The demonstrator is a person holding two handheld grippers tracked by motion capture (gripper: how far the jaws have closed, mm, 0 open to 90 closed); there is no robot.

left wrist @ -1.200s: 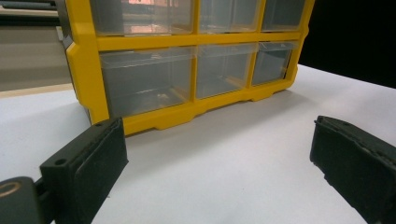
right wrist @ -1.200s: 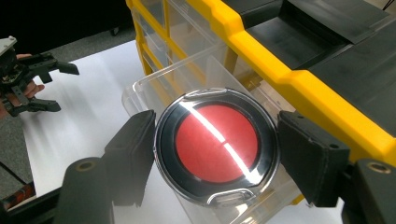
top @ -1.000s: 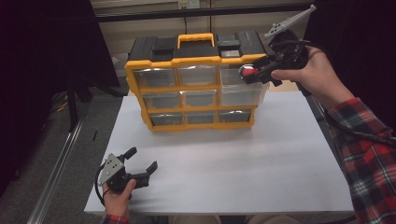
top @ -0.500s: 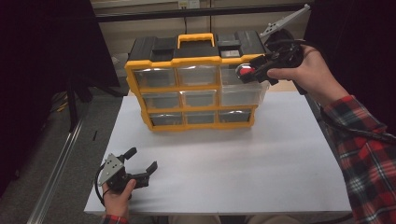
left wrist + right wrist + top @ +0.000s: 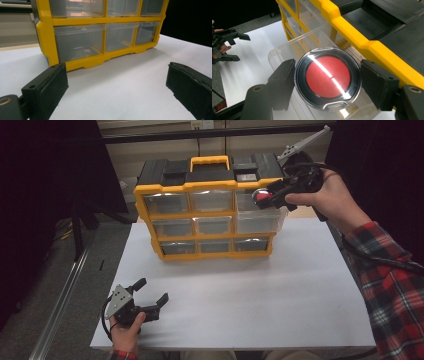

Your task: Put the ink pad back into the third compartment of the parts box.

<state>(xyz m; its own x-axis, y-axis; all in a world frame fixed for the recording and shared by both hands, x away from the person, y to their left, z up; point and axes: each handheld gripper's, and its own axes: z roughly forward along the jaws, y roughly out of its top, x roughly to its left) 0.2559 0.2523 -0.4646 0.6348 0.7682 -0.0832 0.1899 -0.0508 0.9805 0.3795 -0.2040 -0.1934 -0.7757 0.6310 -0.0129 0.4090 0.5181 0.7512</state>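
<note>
A yellow organizer [image 5: 210, 185] with clear drawers and a black lid stands at the back of the white table [image 5: 300, 290]. At its upper right corner my right gripper [image 5: 267, 197] is shut on a round disc [image 5: 327, 76] with a red face and a black rim. The disc hangs over a clear drawer [image 5: 284, 50] that is pulled out of the organizer's right column. Near the table's front left corner, my left gripper [image 5: 152, 290] rests low with its jaws wide open and nothing between them. It points at the organizer's lower drawers [image 5: 80, 41].
A black cable runs from the right gripper along a plaid sleeve [image 5: 395, 290]. The left gripper [image 5: 240, 48] also shows far off in the right gripper view. Dark floor and a metal rail [image 5: 60, 305] lie left of the table.
</note>
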